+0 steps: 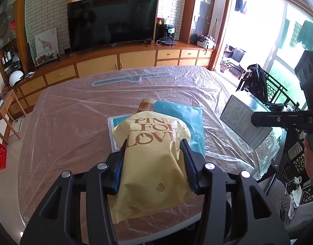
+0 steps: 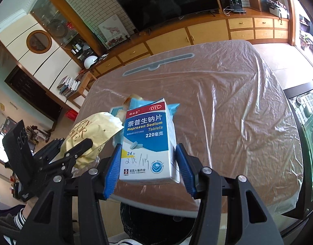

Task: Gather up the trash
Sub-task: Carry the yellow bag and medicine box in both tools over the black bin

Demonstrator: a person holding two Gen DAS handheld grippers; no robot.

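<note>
Left gripper [image 1: 154, 159]: clamped on the yellow "PIN FOR LOVE" plastic bag [image 1: 152, 155], pads pressed into its two sides; the bag's long axis runs toward 12 o'clock, away from the jaws.
Right gripper [image 2: 147, 163]: clamped on the upright Naproxen Sodium tablet box [image 2: 147, 140], one blue pad on each narrow side, long axis toward 12 o'clock.
Beyond the left gripper: a blue wrapper [image 1: 189, 114] and a small tan carton [image 1: 146, 105] lie on the tabletop [image 1: 74, 122] at 12 to 1 o'clock, just past the bag.
Beyond the right gripper: the black bin [image 2: 156, 222] shows at 6 o'clock, below the tabletop's near edge.
Deciding relation: the bin sits directly under the box, so the right hand looks nearer; the likely drop is down and toward the person.
</note>
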